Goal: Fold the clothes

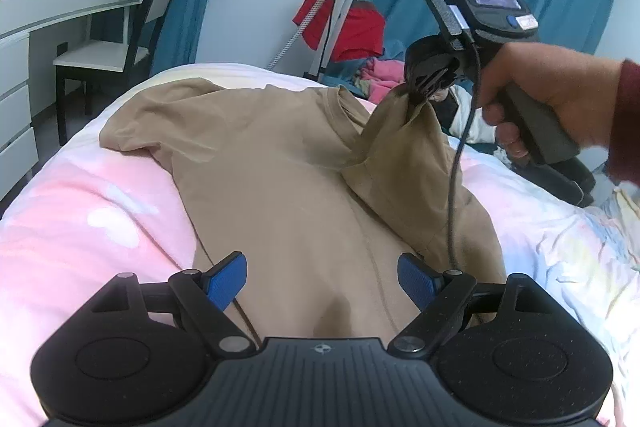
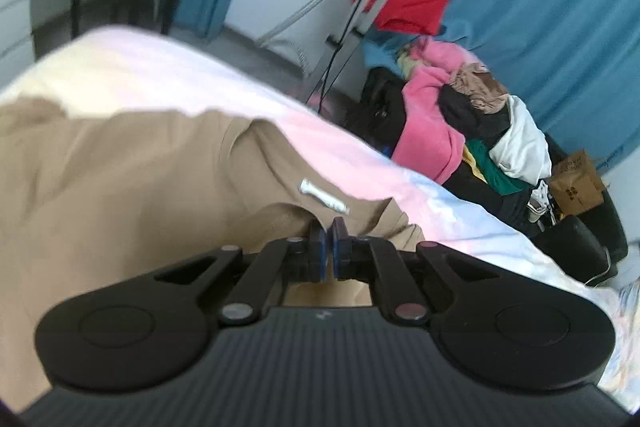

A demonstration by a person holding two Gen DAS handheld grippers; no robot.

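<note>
At the lower left of the left wrist view my left gripper (image 1: 322, 281) hangs over the tan shirt (image 1: 272, 179) with its blue pads (image 1: 224, 283) spread wide and nothing between them; I cannot tell whether they touch the cloth below. The shirt lies spread across the pink and white bedspread (image 1: 100, 211), filling the middle of the frame, one sleeve reaching toward the upper left. Toward the upper right, my right hand (image 1: 552, 95) grips the handle of the right gripper (image 1: 425, 91), whose tips are pressed together on a fold of the shirt near the collar and hold it lifted off the bed. In the right wrist view the pads (image 2: 318, 247) stand almost shut, pinching tan fabric at lower centre.
</note>
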